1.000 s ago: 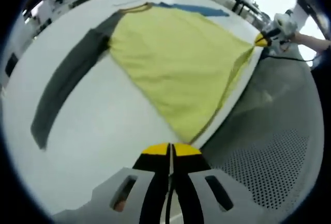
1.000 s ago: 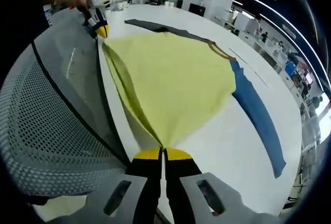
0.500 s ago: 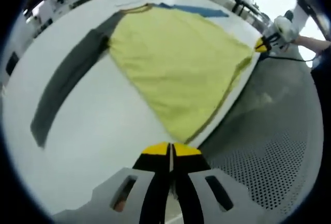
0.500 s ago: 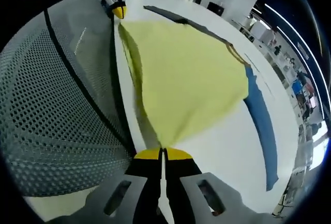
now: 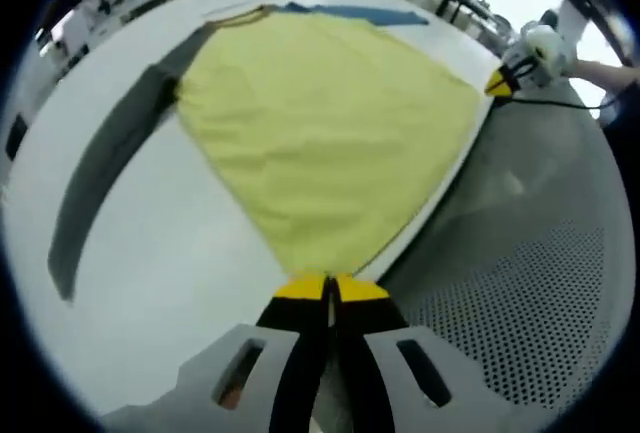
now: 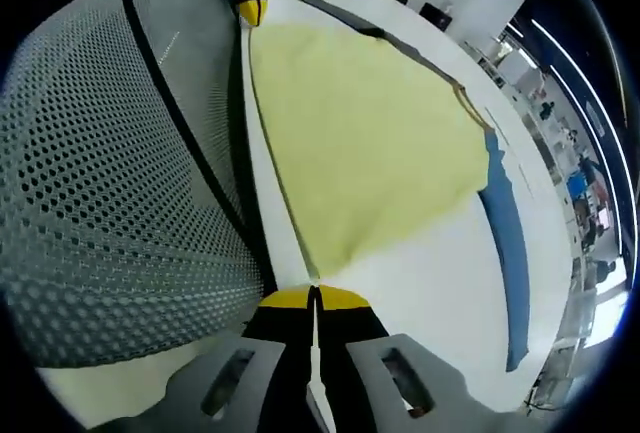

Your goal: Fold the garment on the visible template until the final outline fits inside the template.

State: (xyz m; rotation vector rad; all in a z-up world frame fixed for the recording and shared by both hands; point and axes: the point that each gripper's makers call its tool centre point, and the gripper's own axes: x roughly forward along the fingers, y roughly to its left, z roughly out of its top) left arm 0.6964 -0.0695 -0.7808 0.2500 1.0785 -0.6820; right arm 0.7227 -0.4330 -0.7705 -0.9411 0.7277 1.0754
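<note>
Lighting is bright and even in both views, coming from long ceiling strip lights visible at the far edge of the right gripper view. The white table [image 5: 150, 253] reflects it softly without hard glare. Shadows are faint. A window area at the far right of the left gripper view is blown out to white. Fisheye distortion bends the table edge strongly toward each rim. The left gripper view is soft throughout, probably from motion; the yellow garment [image 5: 320, 123] shows little weave there. The right gripper view is sharper, with the grey mesh [image 6: 90, 183] crisp.
</note>
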